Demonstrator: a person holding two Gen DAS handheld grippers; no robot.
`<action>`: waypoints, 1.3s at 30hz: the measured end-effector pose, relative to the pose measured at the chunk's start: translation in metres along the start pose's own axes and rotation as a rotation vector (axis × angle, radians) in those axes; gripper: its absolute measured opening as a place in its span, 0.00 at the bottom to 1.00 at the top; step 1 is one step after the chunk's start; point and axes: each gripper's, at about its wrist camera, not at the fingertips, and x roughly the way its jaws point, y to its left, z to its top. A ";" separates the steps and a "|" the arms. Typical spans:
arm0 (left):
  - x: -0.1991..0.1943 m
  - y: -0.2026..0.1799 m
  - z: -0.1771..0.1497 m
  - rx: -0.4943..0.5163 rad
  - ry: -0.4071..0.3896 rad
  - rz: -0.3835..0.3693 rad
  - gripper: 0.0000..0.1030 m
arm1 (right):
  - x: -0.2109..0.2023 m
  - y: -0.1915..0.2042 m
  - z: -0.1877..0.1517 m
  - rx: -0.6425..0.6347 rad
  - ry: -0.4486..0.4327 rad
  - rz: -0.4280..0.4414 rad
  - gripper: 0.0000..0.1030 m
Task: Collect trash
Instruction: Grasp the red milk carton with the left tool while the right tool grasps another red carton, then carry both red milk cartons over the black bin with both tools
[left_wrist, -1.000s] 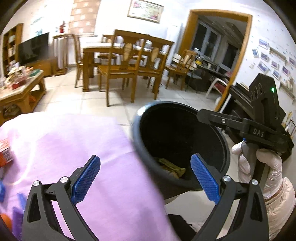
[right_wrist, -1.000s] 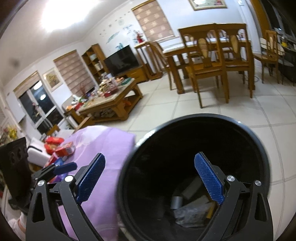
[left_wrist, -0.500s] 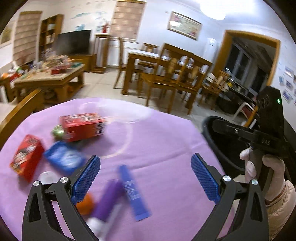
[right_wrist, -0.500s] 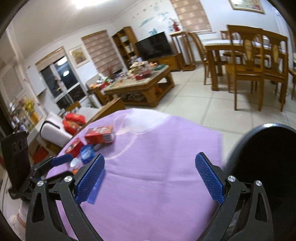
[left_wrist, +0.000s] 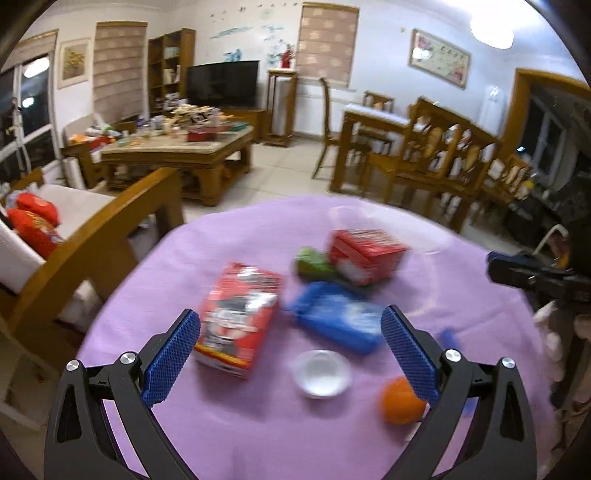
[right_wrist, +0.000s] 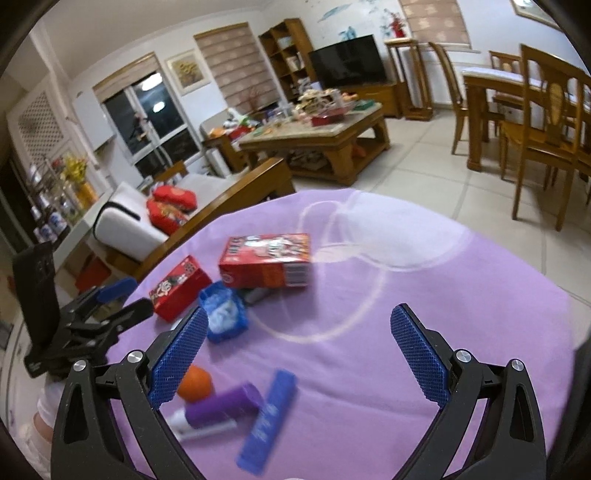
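Left wrist view: left gripper (left_wrist: 290, 347) with fingers spread wide, nothing between them, hovering above the purple tablecloth (left_wrist: 240, 236). Trash lies mid-frame, motion-blurred: a red carton (left_wrist: 238, 319) lower left of centre, a blue packet (left_wrist: 338, 321) just right of it, a second red box (left_wrist: 364, 254) above, a green item (left_wrist: 312, 260) touching that box's left side. A white cap (left_wrist: 320, 373) sits low centre; an orange ball (left_wrist: 400, 402) lies lower right, partly behind the right finger. Right gripper body shows at the right edge.

Right wrist view: right gripper (right_wrist: 299, 354) also spread, empty, over the cloth (right_wrist: 443, 280). Red boxes and blue packet cluster centre left. Lower centre: a purple tube (right_wrist: 223, 404), a blue strip (right_wrist: 267, 415) beside it, the orange ball behind the left finger. Left gripper at the left edge; its state cannot be read from here.
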 end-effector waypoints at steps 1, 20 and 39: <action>0.004 0.004 0.001 0.010 0.014 0.024 0.95 | 0.006 0.004 0.003 -0.004 0.006 0.002 0.95; 0.037 0.028 0.002 0.065 0.124 0.090 0.71 | 0.124 0.042 0.031 -0.072 0.121 -0.062 0.92; -0.001 0.017 -0.001 0.030 0.050 0.025 0.48 | 0.051 0.024 0.008 -0.032 0.032 0.002 0.86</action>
